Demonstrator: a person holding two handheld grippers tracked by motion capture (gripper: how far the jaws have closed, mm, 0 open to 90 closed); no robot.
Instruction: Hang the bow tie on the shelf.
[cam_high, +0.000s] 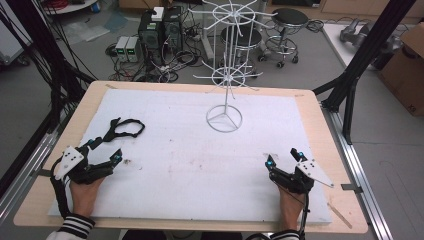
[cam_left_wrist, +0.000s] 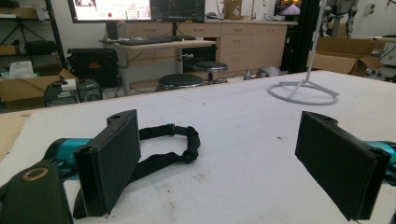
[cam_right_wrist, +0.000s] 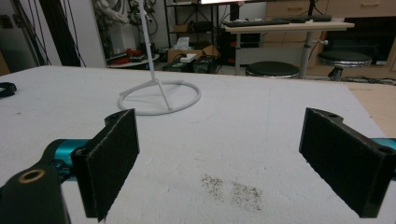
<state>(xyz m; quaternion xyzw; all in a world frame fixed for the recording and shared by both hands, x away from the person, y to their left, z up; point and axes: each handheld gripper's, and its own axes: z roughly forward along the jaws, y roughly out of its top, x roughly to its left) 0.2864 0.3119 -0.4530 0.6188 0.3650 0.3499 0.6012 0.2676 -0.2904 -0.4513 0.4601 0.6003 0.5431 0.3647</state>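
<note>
1. Desk (cam_high: 310, 107): wooden top covered with a white mat (cam_high: 190, 160); faint dirt stains on the mat near its middle.
2. Black strap (cam_high: 126, 128) lies flat on the mat, left side, just ahead of the left gripper. Looped shape, long axis runs roughly left-right in the high view, loop end toward the desk's middle, loose end toward the left gripper.
3. In the left gripper view the strap (cam_left_wrist: 170, 147) sits just past the left-hand jaw, partly hidden behind it. Touching or not: cannot tell.
4. White wire rack stand (cam_high: 224, 75) is upright at the far middle of the mat, ring base on the mat, thin pole rising to spoked tiers. Well apart from both grippers.
5. Left gripper (cam_high: 104, 150): near left edge of the mat, jaws spread wide, nothing between them, pointing forward and slightly right.
6. Right gripper (cam_high: 283, 157): near right of the mat, jaws spread wide, empty, pointing forward.
7. Right gripper view: ring base (cam_right_wrist: 159, 97) ahead and left, dark speck patch (cam_right_wrist: 231, 189) on the mat between the jaws.
8. Both hands grip from the near edge; striped cuffs (cam_high: 75, 225) at the wrists.
</note>
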